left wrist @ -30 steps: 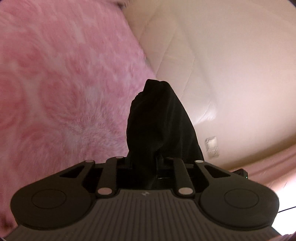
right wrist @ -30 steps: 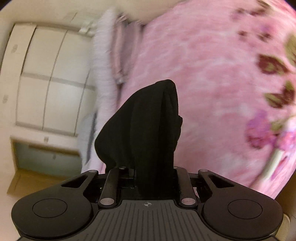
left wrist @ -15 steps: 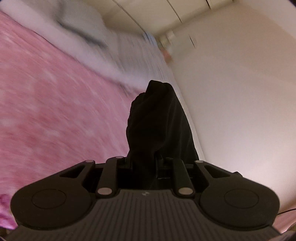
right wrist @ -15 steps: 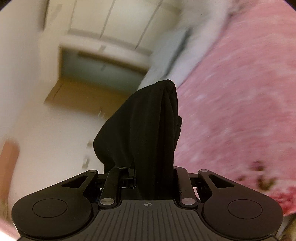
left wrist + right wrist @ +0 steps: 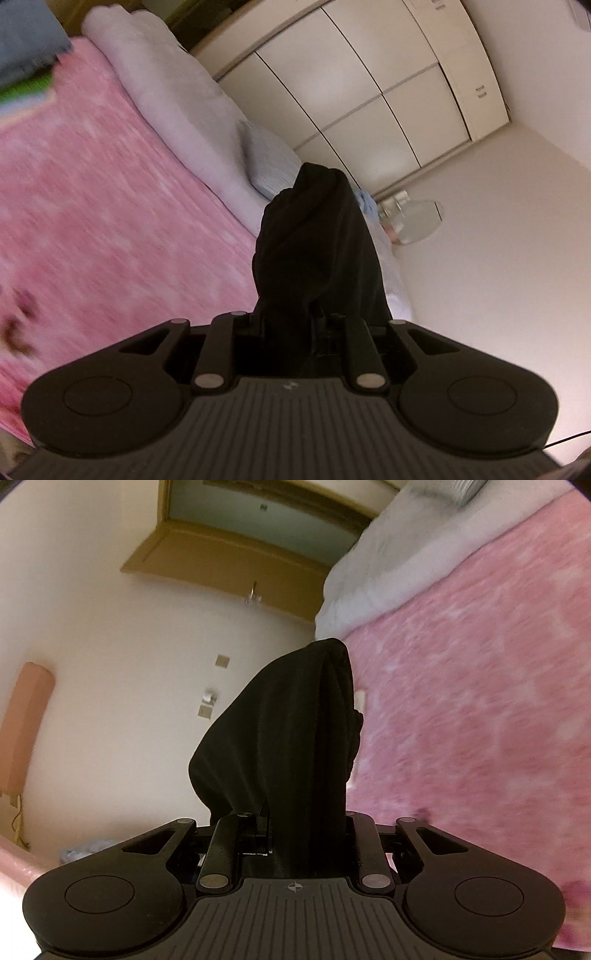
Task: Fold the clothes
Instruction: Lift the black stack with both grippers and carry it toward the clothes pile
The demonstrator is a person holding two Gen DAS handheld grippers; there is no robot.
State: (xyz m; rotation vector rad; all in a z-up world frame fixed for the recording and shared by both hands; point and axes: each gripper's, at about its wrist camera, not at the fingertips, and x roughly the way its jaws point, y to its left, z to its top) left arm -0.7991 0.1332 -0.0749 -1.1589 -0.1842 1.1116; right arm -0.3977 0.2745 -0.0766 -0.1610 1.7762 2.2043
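Left gripper (image 5: 314, 236), right gripper (image 5: 306, 716), seemingly clamped on black garment (image 5: 325, 258).

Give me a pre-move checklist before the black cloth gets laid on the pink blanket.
1. Left gripper shut on the black cloth: ok, fabric bunched between the fingers.
2. Right gripper shut on the same dark fabric: ok.
3. Cloth spread flat between the two grippers: cannot tell, neither view shows the span.
4. Fuzzy pink blanket free of other items where visible: ok; a blue-green stack lies only at its far corner.
5. Hanging hem off the blanket: cannot tell, hidden below both cameras.
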